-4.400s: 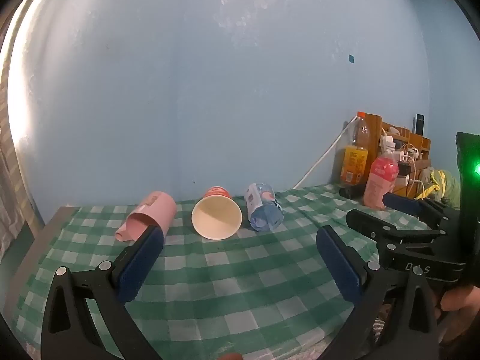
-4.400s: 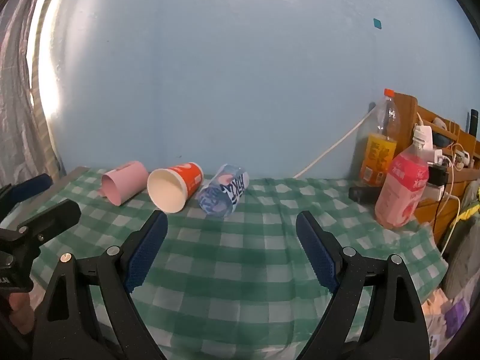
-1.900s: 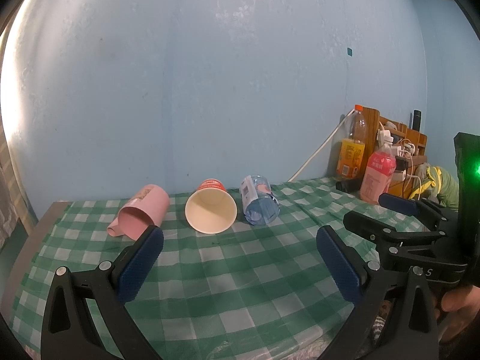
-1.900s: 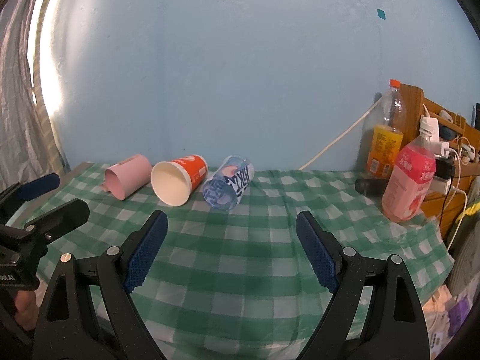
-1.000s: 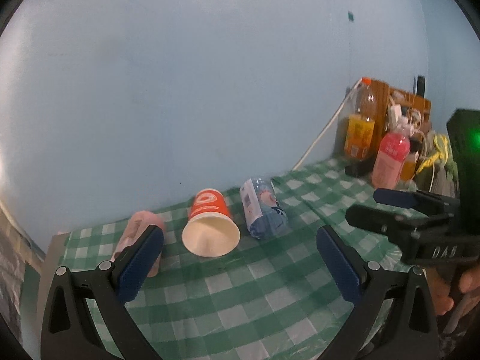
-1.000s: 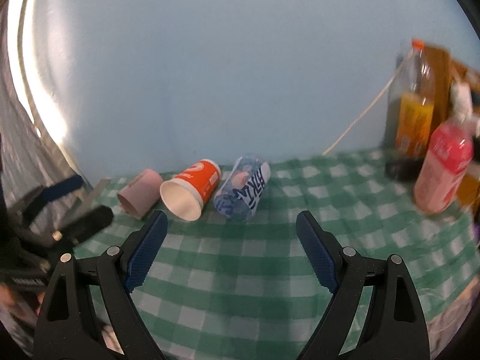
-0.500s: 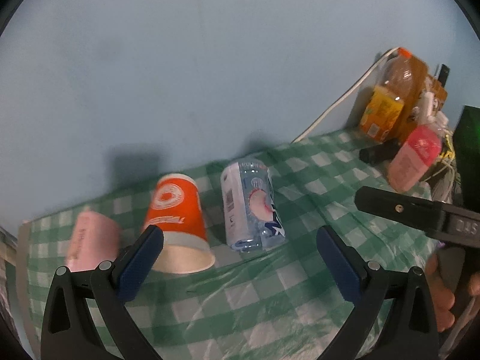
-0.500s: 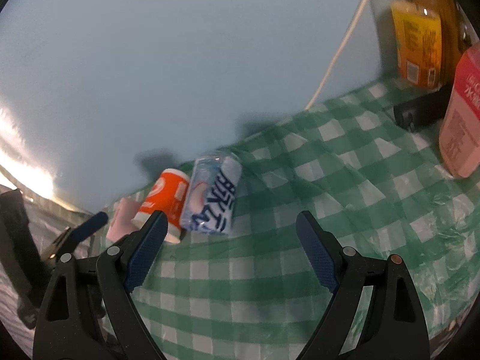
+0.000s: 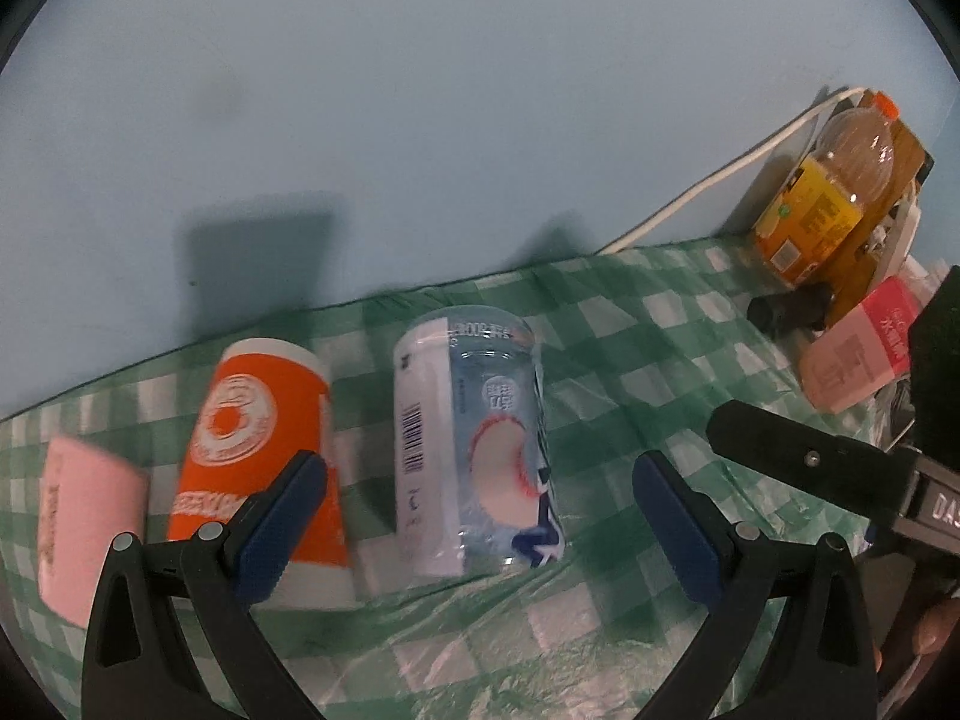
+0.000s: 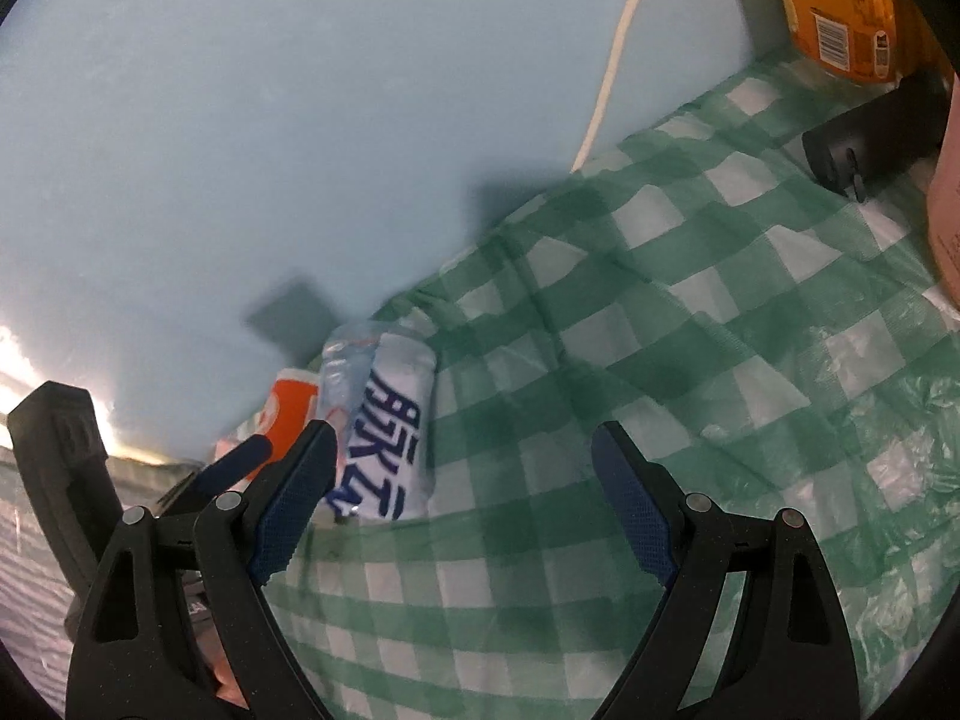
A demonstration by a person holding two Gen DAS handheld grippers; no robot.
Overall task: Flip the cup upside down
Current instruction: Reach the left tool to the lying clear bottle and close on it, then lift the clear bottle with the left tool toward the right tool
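Note:
Three cups lie on their sides in a row near the wall on a green checked cloth [image 9: 630, 372]. In the left wrist view they are a pink cup [image 9: 84, 516], an orange paper cup [image 9: 258, 438] and a clear blue-labelled cup [image 9: 474, 450]. My left gripper [image 9: 480, 528] is open, above and in front of the clear cup. My right gripper [image 10: 465, 501] is open and empty, over the cloth to the right of the clear cup [image 10: 384, 420]. The orange cup [image 10: 288, 414] is mostly hidden behind the clear cup there.
An orange drink bottle [image 9: 822, 204], a pink bottle [image 9: 858, 348] and a black object [image 9: 792, 309] stand at the right by a wooden rack. A white cable [image 9: 714, 180] runs along the blue wall. The right gripper's arm [image 9: 840, 468] shows in the left view.
Both grippers have moved forward and down toward the cups, which now look much larger. The cups have not moved. Both grippers stay open.

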